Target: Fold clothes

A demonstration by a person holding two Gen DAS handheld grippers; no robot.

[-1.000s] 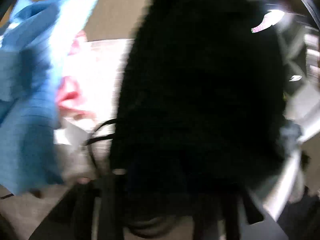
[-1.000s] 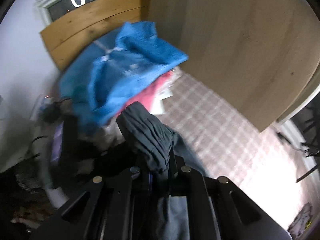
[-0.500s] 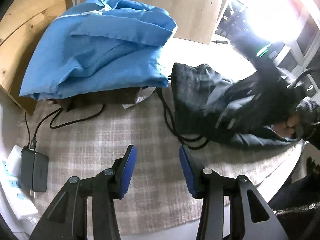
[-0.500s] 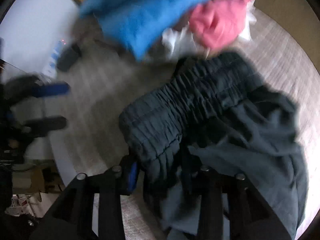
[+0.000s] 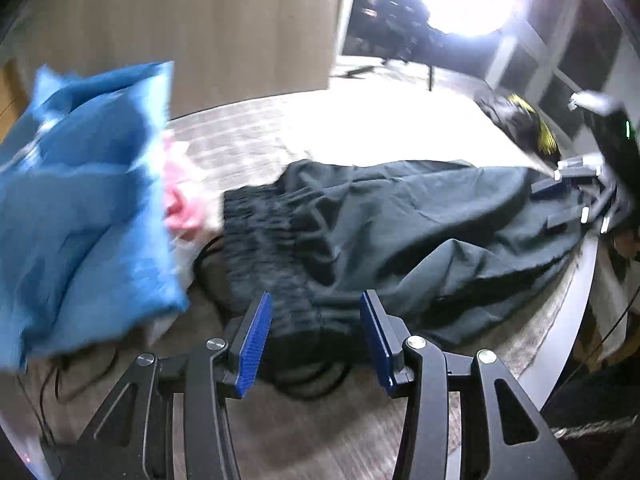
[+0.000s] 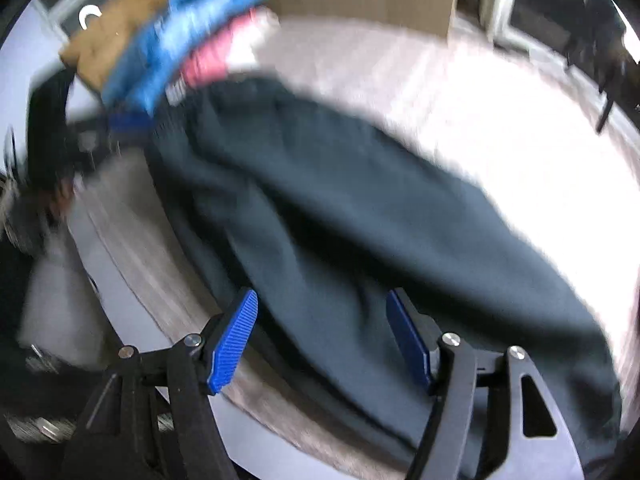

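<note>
Checked cloth covers the table (image 5: 256, 148), and on it your dark trousers (image 5: 400, 232) now lie spread out lengthwise; half a second ago your right gripper (image 6: 320, 340) was clamped on their gathered waistband, and now both tools stand apart, gripping nothing. That suggests the laying-out is over and folding can follow. At the waistband end hovers your left gripper (image 5: 316, 340); beyond that end sits the blue pile (image 5: 80, 208).

The dark trousers (image 5: 400, 232) are matt cloth, their elastic waistband (image 5: 264, 248) gathered into rough ridges. The blue garment (image 5: 80, 208) is smooth cloth. The left claw (image 5: 316, 340) has ribbed blue pads (image 5: 254, 344) on matt black plastic arms with shiny metal screws (image 5: 416, 343). A woven checked cloth (image 5: 248, 148) covers the surface.
</note>
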